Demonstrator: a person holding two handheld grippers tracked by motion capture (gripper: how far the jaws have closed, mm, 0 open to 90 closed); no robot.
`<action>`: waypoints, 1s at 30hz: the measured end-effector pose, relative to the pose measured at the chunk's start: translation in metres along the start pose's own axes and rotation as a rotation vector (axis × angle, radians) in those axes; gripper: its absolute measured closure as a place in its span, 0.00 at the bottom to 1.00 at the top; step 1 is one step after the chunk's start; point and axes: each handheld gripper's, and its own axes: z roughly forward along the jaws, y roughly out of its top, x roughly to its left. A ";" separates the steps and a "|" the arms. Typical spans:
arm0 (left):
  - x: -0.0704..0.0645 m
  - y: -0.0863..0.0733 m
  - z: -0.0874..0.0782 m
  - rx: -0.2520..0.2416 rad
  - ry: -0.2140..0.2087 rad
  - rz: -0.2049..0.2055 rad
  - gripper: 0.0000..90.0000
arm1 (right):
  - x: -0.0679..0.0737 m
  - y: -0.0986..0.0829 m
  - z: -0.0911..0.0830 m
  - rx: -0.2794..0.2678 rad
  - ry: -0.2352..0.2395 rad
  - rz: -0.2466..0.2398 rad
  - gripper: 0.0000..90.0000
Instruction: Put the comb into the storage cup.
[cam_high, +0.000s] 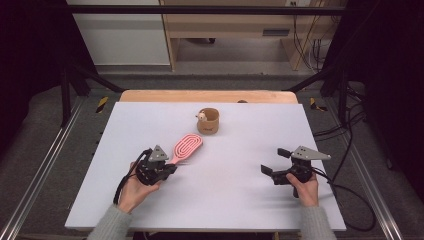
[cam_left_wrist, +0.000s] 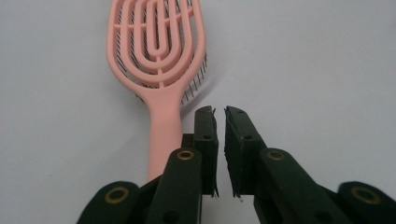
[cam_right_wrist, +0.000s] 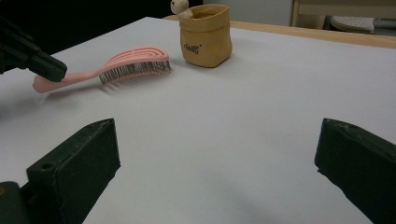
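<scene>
My left hand-held gripper (cam_left_wrist: 220, 122) is nearly closed on nothing, just right of the pink hairbrush (cam_left_wrist: 159, 60) handle on the desk (cam_high: 225, 175). My right hand-held gripper (cam_high: 276, 161) gapes wide, empty.

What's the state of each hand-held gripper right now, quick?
Left hand-held gripper: shut, holding nothing; the pink hairbrush handle lies beside its jaws, not between them.
Right hand-held gripper: open wide, holding nothing, over the white table.
</scene>
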 end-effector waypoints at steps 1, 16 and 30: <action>0.001 0.001 -0.003 -0.023 0.011 -0.008 0.85 | 0.000 0.000 0.000 0.000 0.000 0.002 0.00; 0.010 0.004 -0.020 -0.116 0.093 -0.049 0.26 | 0.000 0.000 0.000 -0.001 0.000 0.002 0.00; 0.016 0.006 -0.032 -0.153 0.129 -0.093 0.05 | 0.000 0.000 0.000 0.000 0.001 0.001 0.00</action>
